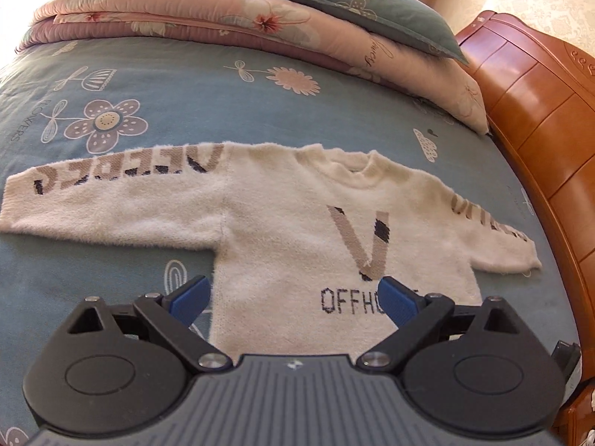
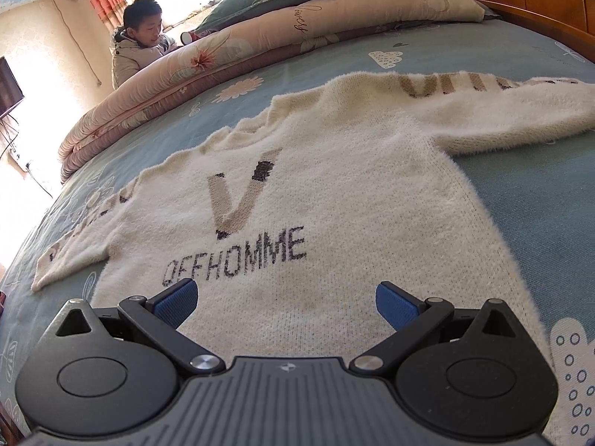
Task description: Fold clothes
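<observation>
- The sweater (image 1: 297, 230) lies flat and face up on the bed (image 1: 186, 89), about mid-bed, both sleeves spread wide. I judge it was laid out that way so the folds can start from a clean shape.
- My left gripper (image 1: 293, 297) hangs over the hem's left corner, jaws released, nothing between them. One pad (image 1: 189, 295) sits over the sheet just beside the sweater's edge, the other over the print.
- My right gripper (image 2: 286, 299) is also released and empty, low over the lower body just below the lettering. I read both as poised at the hem for a first pinch.
- In the left view the collar points to 12 o'clock and the hem to 6, towards me; the body's axis runs 12 to 6.
- The sleeves make the longer line, roughly 9 to 3: left sleeve (image 1: 104, 193) out to 9, right sleeve (image 1: 491, 230) towards 3, dipping to 4.
- A folded quilt (image 1: 223, 26) and pillow (image 1: 372, 18) sit at 12, well apart from the sweater; a person (image 2: 137, 48) sits beyond them.
</observation>
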Motion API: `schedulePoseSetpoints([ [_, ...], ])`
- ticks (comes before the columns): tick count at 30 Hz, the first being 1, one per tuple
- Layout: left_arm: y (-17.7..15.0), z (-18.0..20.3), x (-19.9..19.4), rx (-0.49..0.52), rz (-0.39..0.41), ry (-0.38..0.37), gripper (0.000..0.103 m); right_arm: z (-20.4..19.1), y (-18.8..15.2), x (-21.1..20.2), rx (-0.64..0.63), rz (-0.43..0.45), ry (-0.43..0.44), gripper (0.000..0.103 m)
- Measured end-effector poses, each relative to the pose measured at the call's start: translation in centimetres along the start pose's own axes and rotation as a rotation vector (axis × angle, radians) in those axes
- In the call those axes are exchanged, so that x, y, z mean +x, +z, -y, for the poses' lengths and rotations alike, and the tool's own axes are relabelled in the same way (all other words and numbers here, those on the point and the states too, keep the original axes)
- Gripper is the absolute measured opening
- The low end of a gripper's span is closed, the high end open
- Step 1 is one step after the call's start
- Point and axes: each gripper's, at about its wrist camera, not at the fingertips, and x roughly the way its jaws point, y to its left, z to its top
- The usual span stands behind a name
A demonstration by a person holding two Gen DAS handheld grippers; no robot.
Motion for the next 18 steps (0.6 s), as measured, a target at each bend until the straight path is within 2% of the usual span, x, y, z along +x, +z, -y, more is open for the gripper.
schedulePoseSetpoints([
  [4, -1.3, 1.5, 5.3, -0.011, -0.091, -0.073, 0.097, 1.0, -0.5, -0.5, -0.018, -0.009, -0.043, 0.103],
  [8, -2.7, 2.0, 10.6, -0.009, -0.143, -0.062, 0.096, 1.9, -1.0, -0.5, -0.033, -0.019, -0.086, 0.103],
  [10, -3.1, 2.0, 12.6, 0.013, -0.132, -0.038, 0.096, 2.3, -1.2, -0.4, -0.03, -0.025, -0.104, 0.103],
  [12, -3.3, 1.2, 14.3, -0.001, -0.126, -0.046, 0.096, 2.5, -1.1, -0.3, -0.019, -0.027, -0.106, 0.103],
  [15, -3.7, -0.3, 15.0, -0.021, -0.079, -0.056, 0.096, 2.1, -0.8, -0.1, -0.009, -0.02, -0.107, 0.103],
  [16, -3.8, -0.6, 14.7, -0.012, -0.055, -0.044, 0.096, 1.9, -0.7, 0.1, -0.008, -0.018, -0.102, 0.103],
  [18, -3.9, -1.5, 13.8, -0.009, 0.006, 0.05, 0.096, 1.5, -0.7, 0.6, -0.017, -0.028, -0.086, 0.103],
])
